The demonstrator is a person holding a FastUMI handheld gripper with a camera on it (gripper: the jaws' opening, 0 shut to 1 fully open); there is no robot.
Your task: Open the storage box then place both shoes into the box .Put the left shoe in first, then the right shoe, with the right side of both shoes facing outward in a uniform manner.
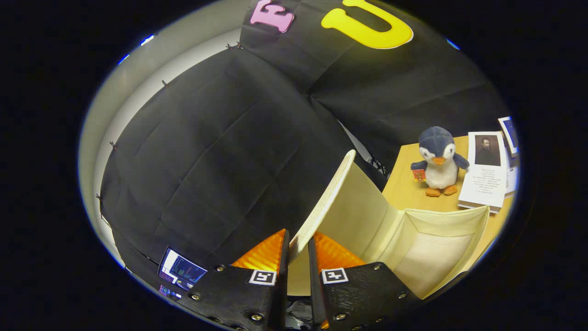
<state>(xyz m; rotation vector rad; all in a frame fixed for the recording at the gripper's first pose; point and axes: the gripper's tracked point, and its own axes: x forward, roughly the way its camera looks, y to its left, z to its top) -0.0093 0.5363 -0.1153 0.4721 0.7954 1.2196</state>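
Observation:
A cream fabric storage box (441,230) stands on a wooden table, its inside bare and open to view. Its lid (328,197) is swung up on edge, tilted away from the box mouth. My gripper (298,248) is shut on the near edge of that lid, one finger on each side of the thin panel. The box's inside lies just ahead and to the right of the fingers.
Beyond the box on the wooden table (406,188) stands a plush penguin (438,161), with a book or printed sheets (487,170) beside it. A small lit screen (181,271) sits low to the left of the fingers. The black cloth wall rises behind.

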